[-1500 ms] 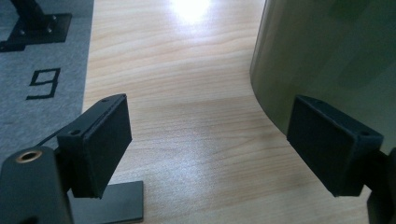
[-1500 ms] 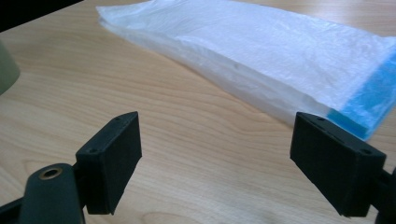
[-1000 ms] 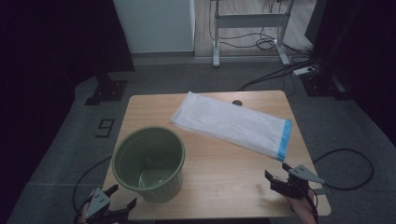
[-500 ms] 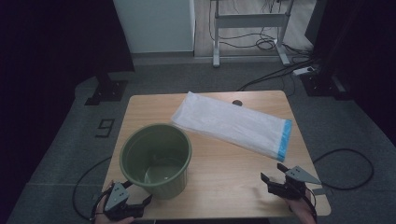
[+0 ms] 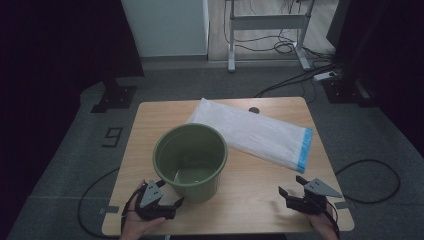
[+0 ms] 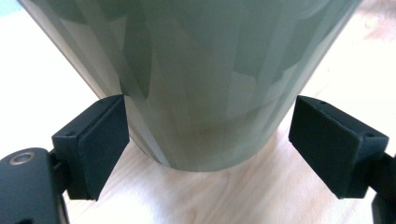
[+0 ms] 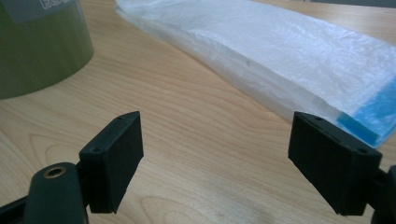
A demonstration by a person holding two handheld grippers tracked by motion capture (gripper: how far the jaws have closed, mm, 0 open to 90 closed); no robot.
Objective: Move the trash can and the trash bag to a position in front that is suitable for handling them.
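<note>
Left gripper point(image 5: 172, 204) sits at the near-left edge of the counter point(image 5: 260, 200), jaws spread wide and level with the base of the green bucket point(image 5: 191, 161). In the left gripper view the bucket wall point(image 6: 201, 84) fills the gap between them: the left-hand jaw touches or nearly touches the wall, the other stands clear of it. Nothing is clamped yet.

Right gripper point(image 5: 296, 196) hovers low over the near-right counter, jaws also wide apart and empty, pointed toward the white plastic bag point(image 5: 252, 132) with its blue end strip (bag lies flat at the back right, its near-left part just behind the bucket rim).

Step in hand, as judged: the left gripper looks set to steady or grip the bucket while the right goes for the bag. To do it well:
- The tapered base looks about as wide as the jaw opening, so a hold across it may slip; a pinch on the rim wall would likely be surer.
- Keep the bucket upright and planted before the bag is lifted.
- Take the bag by one thin edge, not the folded bulk.

Count: one bucket (seemingly empty inside), one bag, two grippers, one counter.
</note>
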